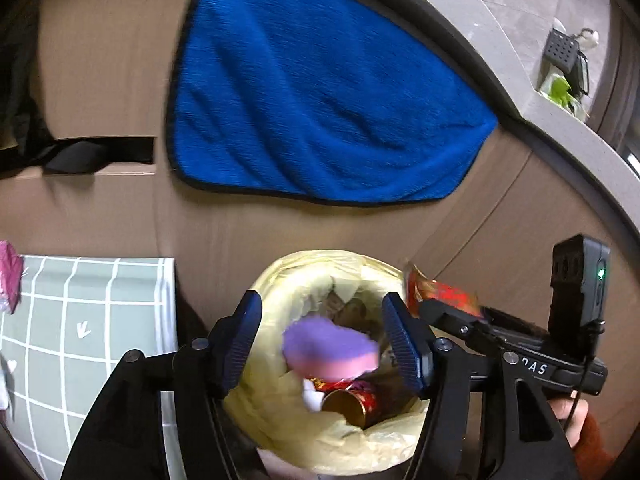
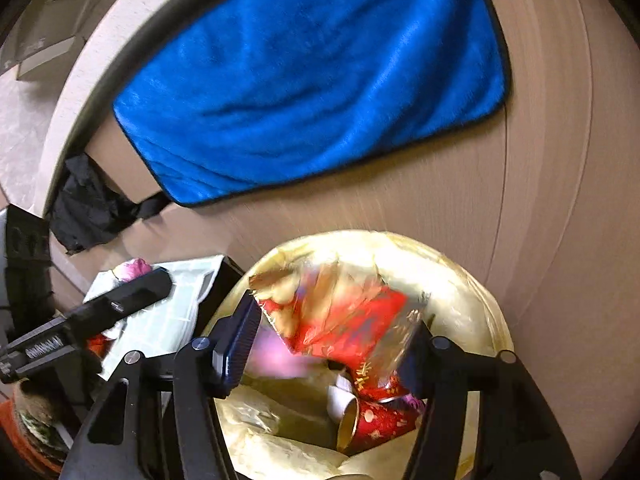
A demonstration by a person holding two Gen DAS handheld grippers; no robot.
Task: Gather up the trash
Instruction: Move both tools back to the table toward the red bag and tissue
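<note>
Right at the bottom of the left wrist view, the left gripper (image 1: 322, 342) hangs over the bin with its jaws apart; a purple and pink sponge (image 1: 330, 350) sits blurred between them, touching neither pad, above the mouth of the trash bin (image 1: 276, 280) with its pale yellow liner. Deeper inside lies a red and gold paper cup (image 1: 352, 402) on its side among other scraps. Low in the right wrist view, the right gripper (image 2: 332, 342) also stands with its jaws apart, and a crinkled red and gold wrapper (image 2: 344, 316) lies between them over the bin; its right edge hides that pad, so I cannot tell if it touches. No earlier view is given to compare. To the lower left of the left view a table (image 1: 92, 320) under a green checked cloth stands just beside the bin, with something pink (image 1: 10, 276) at its far left edge. Behind, filling the upper middle of both views, a blue towel (image 1: 320, 88) hangs against a brown cabinet front (image 1: 100, 80). At the upper right a grey counter (image 1: 440, 0) runs away
</note>
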